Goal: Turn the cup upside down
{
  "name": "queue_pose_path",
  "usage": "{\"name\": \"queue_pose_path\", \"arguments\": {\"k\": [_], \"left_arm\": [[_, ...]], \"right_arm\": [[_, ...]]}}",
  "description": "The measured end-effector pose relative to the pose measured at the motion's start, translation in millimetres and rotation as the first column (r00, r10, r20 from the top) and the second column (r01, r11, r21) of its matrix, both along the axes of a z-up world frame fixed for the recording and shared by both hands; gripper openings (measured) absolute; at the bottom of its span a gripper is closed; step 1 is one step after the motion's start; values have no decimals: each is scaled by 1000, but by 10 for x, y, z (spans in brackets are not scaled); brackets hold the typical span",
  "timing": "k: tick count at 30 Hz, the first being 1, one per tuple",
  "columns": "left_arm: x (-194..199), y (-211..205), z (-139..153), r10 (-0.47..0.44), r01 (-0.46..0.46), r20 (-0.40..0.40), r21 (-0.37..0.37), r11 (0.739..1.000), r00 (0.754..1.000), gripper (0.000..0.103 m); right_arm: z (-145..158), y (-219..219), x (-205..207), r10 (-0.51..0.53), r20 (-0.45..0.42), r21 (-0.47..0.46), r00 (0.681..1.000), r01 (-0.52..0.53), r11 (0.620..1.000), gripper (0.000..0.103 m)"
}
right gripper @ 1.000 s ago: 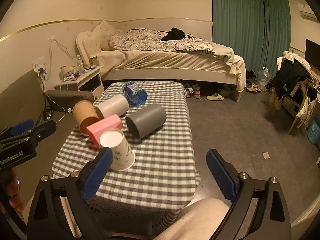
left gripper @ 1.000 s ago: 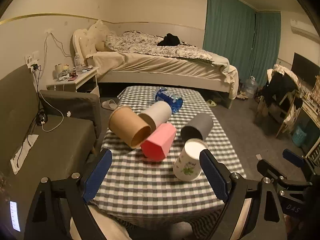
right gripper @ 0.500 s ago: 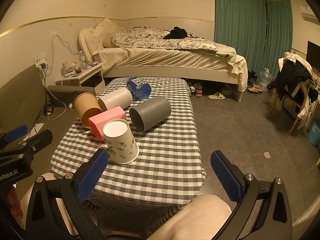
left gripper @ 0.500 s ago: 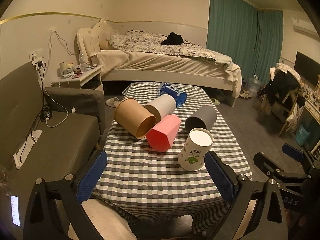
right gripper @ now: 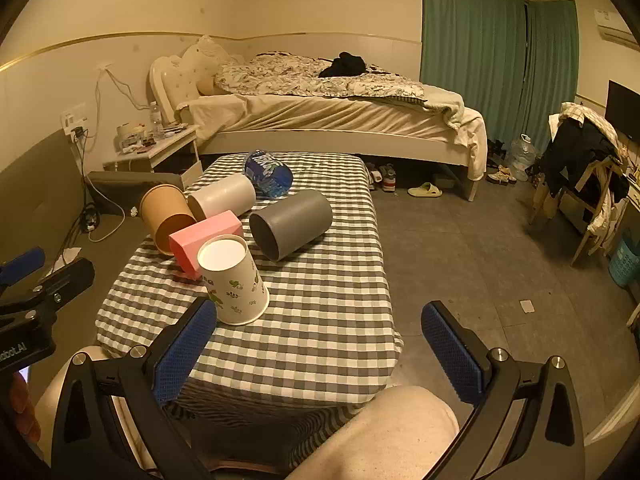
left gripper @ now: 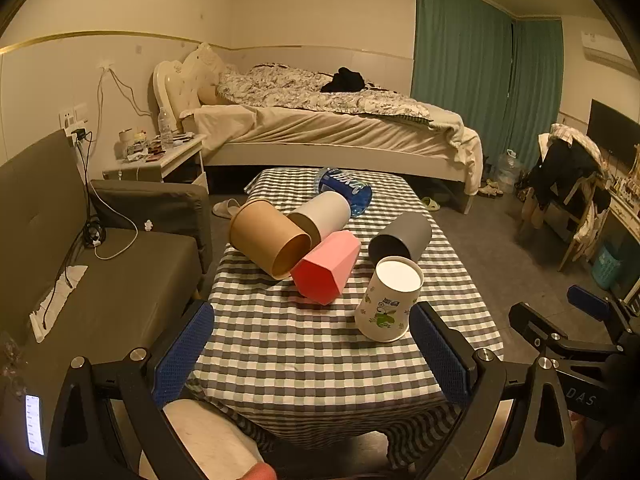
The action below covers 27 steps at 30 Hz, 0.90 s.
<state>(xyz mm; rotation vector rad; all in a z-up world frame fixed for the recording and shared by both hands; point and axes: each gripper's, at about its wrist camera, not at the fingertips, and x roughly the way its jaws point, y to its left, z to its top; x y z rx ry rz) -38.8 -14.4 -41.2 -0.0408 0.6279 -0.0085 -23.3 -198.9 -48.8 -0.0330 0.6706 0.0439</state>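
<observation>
A white paper cup with green print (left gripper: 388,304) (right gripper: 234,282) stands upside down near the front of the checked table (left gripper: 304,356) (right gripper: 320,320). Behind it lie a pink hexagonal cup (left gripper: 328,266) (right gripper: 204,240), a brown paper cup (left gripper: 268,244) (right gripper: 166,218), a white cup (left gripper: 324,214) (right gripper: 222,200) and a grey cup (left gripper: 402,238) (right gripper: 292,224), all on their sides. My left gripper (left gripper: 312,356) is open and empty, back from the front edge. My right gripper (right gripper: 320,352) is open and empty, its left finger close to the white paper cup.
A blue water bottle (left gripper: 344,192) (right gripper: 268,174) lies at the table's far end. A grey sofa (left gripper: 80,272) is at left, a bed (left gripper: 340,128) behind, a nightstand (left gripper: 156,160) at back left, a chair with clothes (left gripper: 568,184) at right.
Both grippers have drawn back and risen a little from the table, staying open. The cups have not moved.
</observation>
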Motion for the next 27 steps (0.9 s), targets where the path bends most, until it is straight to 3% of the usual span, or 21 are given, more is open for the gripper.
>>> {"name": "queue_pose_path", "arguments": {"k": [27], "left_arm": [[-4,68,-13,34,-34,-21,25,999,999,101]], "right_arm": [[-9,-19,-41,-5,-1,-2,1000,5,1000,103]]}}
